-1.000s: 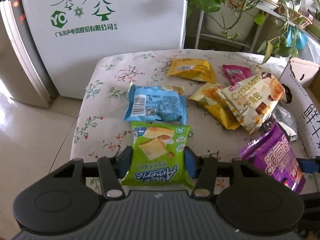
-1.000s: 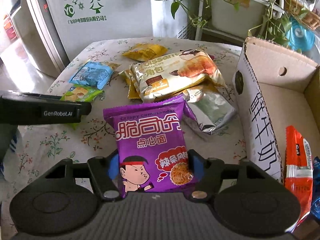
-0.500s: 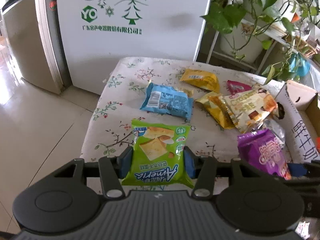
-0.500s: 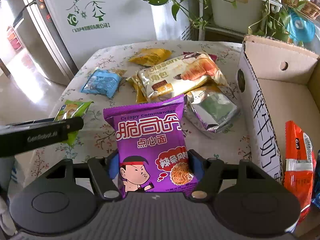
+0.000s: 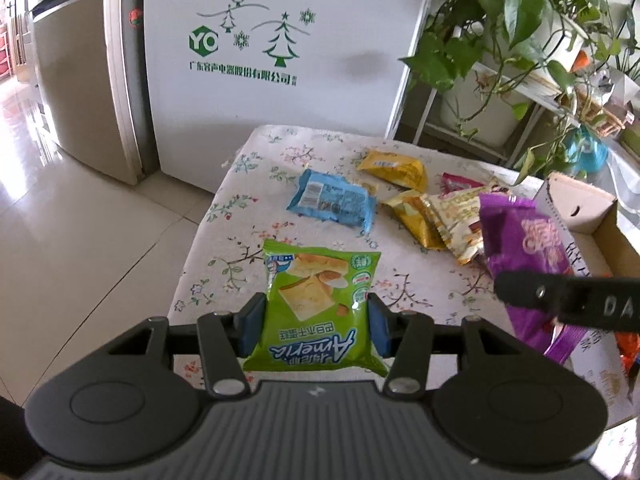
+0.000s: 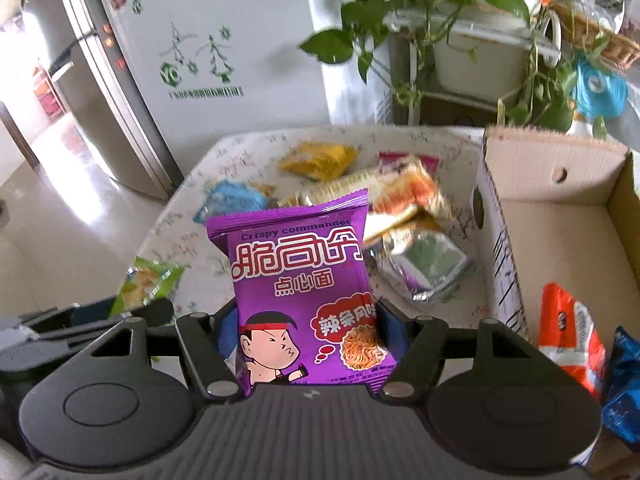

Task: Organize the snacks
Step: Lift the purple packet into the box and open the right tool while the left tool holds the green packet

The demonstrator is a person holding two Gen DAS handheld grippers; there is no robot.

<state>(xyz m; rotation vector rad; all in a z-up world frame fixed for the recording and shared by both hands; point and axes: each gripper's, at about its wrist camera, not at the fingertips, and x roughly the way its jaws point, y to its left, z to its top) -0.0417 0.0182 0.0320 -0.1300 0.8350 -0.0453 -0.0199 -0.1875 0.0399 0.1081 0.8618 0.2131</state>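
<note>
Snacks are split between the worktop (image 5: 224, 216), the two tongs and a cardboard box (image 6: 560, 216).

Left tongs (image 5: 314, 324): clenched on the green packet (image 5: 320, 304), low centre of the left wrist view. The packet is lifted clear of the floral cloth. Its label reads "Aimeria" upside down, above a line of Chinese characters; crackers are pictured on the front.

Right tongs (image 6: 306, 336): clenched on the purple packet (image 6: 300, 280), centre of the right wrist view. Legible print: "Crispy commander", large Chinese characters, and a cartoon boy with a red headband. In the left wrist view this packet (image 5: 524, 248) appears at right, held above the worktop edge next to the box.

Items lying on the worktop:
- blue packet (image 5: 332, 202), barcode face up, centre of the frame;
- yellow packet (image 5: 394, 170), above it;
- cream croissant packet (image 5: 456, 216), overlapping a second yellow packet (image 5: 412, 220);
- silver packet (image 6: 424, 268), just beside the box wall.

Box contents, lower right of the right wrist view: an orange packet (image 6: 572, 332) and a blue bag (image 6: 624, 384). Black characters run down the box's outer wall.

Background: a white cabinet (image 5: 280, 40) in the upper centre carries a green "YO" logo, tree drawings and a line of Chinese characters.
</note>
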